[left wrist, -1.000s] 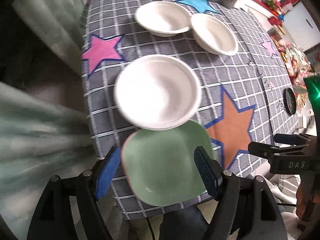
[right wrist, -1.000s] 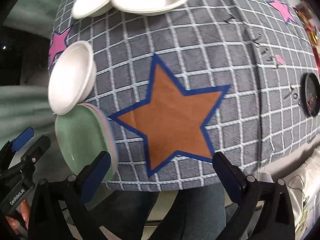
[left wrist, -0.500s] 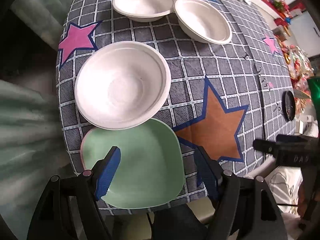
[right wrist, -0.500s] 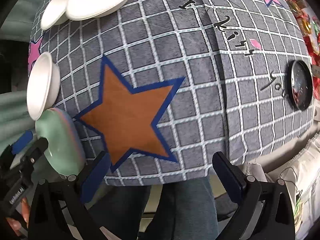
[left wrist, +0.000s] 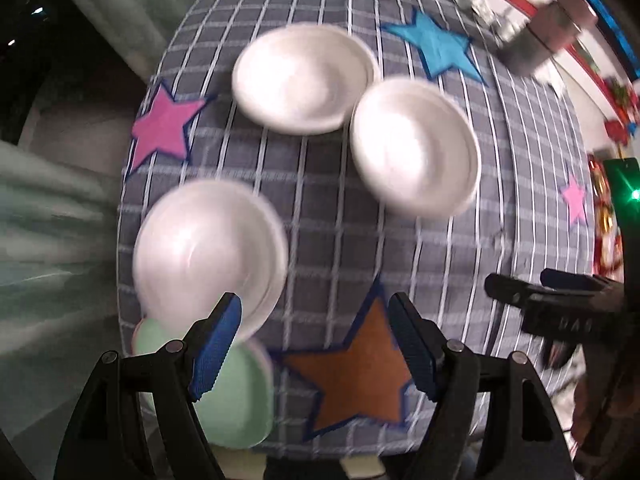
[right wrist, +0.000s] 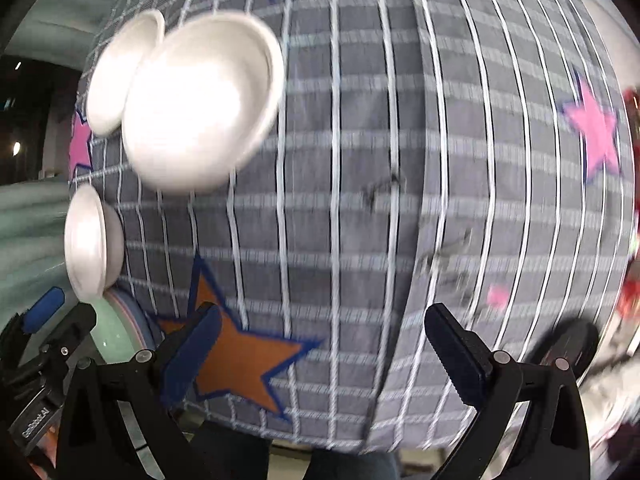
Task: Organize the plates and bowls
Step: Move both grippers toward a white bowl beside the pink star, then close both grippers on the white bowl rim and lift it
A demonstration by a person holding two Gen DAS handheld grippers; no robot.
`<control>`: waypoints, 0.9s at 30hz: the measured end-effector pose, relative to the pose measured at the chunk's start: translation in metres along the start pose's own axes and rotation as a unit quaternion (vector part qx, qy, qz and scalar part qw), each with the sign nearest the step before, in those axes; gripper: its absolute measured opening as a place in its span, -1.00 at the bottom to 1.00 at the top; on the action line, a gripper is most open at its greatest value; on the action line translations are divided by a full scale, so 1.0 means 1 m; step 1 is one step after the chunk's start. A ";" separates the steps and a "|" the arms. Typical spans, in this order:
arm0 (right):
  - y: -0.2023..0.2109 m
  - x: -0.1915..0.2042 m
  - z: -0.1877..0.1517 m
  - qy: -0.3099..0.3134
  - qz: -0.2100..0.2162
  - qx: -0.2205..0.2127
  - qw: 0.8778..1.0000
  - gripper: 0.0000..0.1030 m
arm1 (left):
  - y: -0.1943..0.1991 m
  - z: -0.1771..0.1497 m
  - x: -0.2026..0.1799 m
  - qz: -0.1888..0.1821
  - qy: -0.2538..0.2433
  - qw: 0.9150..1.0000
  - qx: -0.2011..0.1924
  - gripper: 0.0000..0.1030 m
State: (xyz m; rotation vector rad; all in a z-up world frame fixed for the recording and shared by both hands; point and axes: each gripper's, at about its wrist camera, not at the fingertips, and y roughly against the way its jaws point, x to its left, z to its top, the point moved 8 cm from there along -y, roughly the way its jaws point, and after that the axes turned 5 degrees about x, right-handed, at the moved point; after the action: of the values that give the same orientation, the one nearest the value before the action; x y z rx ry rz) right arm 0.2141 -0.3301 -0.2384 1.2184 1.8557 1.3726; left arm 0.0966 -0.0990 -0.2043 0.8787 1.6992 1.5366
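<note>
Seen from the left wrist, working left to right with the orange star (left wrist: 356, 368) as landmark: a pink star (left wrist: 164, 128) far up-left of it, then the near white bowl (left wrist: 208, 256) just up-left of it, overlapping the rim of the green plate (left wrist: 236, 396) that sits directly left of the star at the table edge. Farther beyond the star, two more white bowls: the far bowl (left wrist: 300, 80) and the right-hand bowl (left wrist: 416, 148), rims close to touching. Left gripper (left wrist: 316, 344) spread wide and holding nothing, now hovering over the star's upper-left point rather than straddling the green plate as half a second ago; view swung rightward and up, heavy motion blur throughout. Right gripper (left wrist: 560, 304) visible at the star's right, also off the cloth; from its own camera, right gripper (right wrist: 320, 360) with fingers apart and empty, aimed over bare checked tablecloth (right wrist: 400, 160) right of the star, where a second ago the star filled the gap. No dish displaced compared with the earlier frames: near bowl and green plate in the same overlap, far pair unmoved. Meaning for the task, as a judgement: nothing stacked yet, both tools merely repositioning, likely heading for the far pair of bowls; sorting bowls together and freeing the plate all left to do.
</note>
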 end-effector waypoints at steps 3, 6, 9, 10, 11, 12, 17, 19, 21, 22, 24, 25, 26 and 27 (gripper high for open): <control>-0.001 0.020 0.034 0.019 -0.002 -0.011 1.000 0.98 | -0.009 0.027 -0.010 0.009 0.026 1.000 -0.011 0.54; 0.008 0.026 0.067 0.034 -0.001 -0.026 0.999 0.98 | -0.024 0.047 -0.010 0.012 0.058 0.998 -0.005 0.54; 0.010 0.033 0.088 0.044 -0.002 -0.034 0.998 0.98 | -0.038 0.064 -0.009 0.007 0.090 0.996 0.001 0.53; 0.011 0.034 0.096 0.047 -0.002 -0.038 0.998 0.98 | -0.043 0.069 -0.008 0.010 0.097 0.995 0.003 0.53; 0.011 0.035 0.102 0.048 -0.002 -0.040 0.998 0.98 | -0.048 0.073 -0.007 0.013 0.102 0.995 0.005 0.53; 0.011 0.036 0.111 0.050 0.000 -0.043 0.998 0.98 | -0.053 0.077 -0.007 0.016 0.107 0.994 0.009 0.53; 0.016 0.041 0.144 0.066 0.004 -0.052 0.996 0.98 | -0.071 0.089 -0.011 0.019 0.108 0.994 0.023 0.47; 0.016 0.049 0.155 0.077 0.012 -0.053 0.996 0.98 | -0.080 0.093 -0.015 0.019 0.108 0.993 0.032 0.31; 0.008 0.063 0.164 0.088 0.014 -0.053 0.995 0.95 | -0.088 0.097 -0.017 0.015 0.110 0.993 0.041 0.11; 0.004 0.067 0.165 0.092 0.015 -0.052 0.994 0.73 | -0.091 0.099 -0.018 0.013 0.110 0.993 0.045 -0.08; -0.001 0.072 0.164 0.093 0.018 -0.046 0.994 0.22 | -0.098 0.100 -0.018 0.007 0.109 0.993 0.049 -0.27; -0.009 0.075 0.163 0.089 0.021 -0.038 0.995 -0.07 | -0.099 0.102 -0.019 0.003 0.107 0.993 0.047 -0.34; -0.015 0.077 0.163 0.081 0.027 -0.031 0.996 -0.17 | -0.100 0.104 -0.022 0.001 0.105 0.994 0.045 -0.40; -0.012 0.078 0.164 0.076 0.033 -0.041 0.996 -0.32 | -0.101 0.106 -0.023 0.000 0.101 0.994 0.042 -0.42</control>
State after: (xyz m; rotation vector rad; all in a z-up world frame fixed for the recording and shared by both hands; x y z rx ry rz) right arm 0.3085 -0.1865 -0.2995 1.1714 1.8548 1.6018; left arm 0.1939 -0.0688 -0.3118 0.7879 1.9194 1.6093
